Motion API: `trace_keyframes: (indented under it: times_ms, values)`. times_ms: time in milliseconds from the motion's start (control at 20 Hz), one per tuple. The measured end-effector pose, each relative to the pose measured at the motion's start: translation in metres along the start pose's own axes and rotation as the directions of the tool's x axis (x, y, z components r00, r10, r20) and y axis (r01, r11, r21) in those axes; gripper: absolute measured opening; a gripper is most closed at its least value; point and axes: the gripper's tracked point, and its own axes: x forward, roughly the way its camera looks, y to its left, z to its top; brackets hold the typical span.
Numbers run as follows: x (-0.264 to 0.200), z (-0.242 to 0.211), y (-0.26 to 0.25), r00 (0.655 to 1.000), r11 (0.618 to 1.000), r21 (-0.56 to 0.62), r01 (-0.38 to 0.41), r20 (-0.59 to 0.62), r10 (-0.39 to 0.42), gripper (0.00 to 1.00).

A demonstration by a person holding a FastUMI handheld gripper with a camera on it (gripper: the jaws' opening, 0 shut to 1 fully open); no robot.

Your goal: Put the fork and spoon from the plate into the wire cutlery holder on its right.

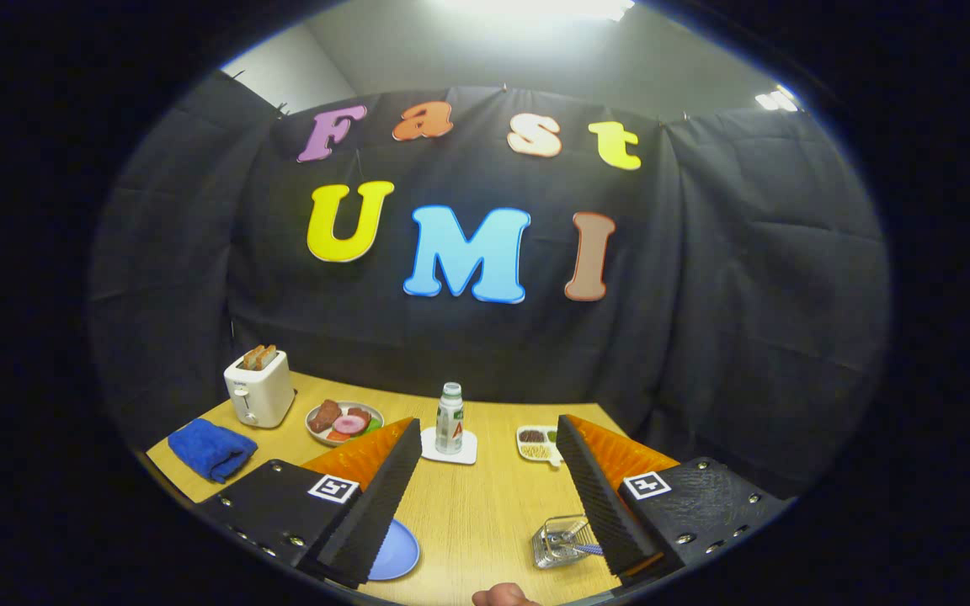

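**A:** What carries everything?

**B:** A wooden tabletop [485, 513], backed by the booth's black cloth wall [746, 295]. Near its far left corner stands a white toaster [259, 389] with bread slices in its slots. In front of that, by the left edge, lies a folded blue towel [211, 449].

**A:** And along the far edge?

**B:** A plate of food [343, 421] just right of the toaster, then a small bottle [450, 418] upright on a white coaster [450, 447], then a small divided dish [537, 443] with bits of food.

**A:** The task's things?

**B:** The blue plate [397, 551] sits near the front edge, partly hidden behind the left finger; I cannot tell what lies on it. The wire cutlery holder [559, 540] stands to its right, touching the right finger in view, with a blue handle [586, 549] showing inside.

**A:** The gripper [485, 505]?

**B:** Fingers spread wide apart, holding nothing, bare tabletop between them. Part of a hand [502, 596] shows at the front edge.
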Motion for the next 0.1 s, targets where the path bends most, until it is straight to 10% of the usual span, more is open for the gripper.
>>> trace_keyframes:
  times_ms: [100]
  values:
    - [-0.0056, -0.0018, 0.0090, 1.000, 1.000, -0.031, -0.006, 0.026, 0.006, 0.98]
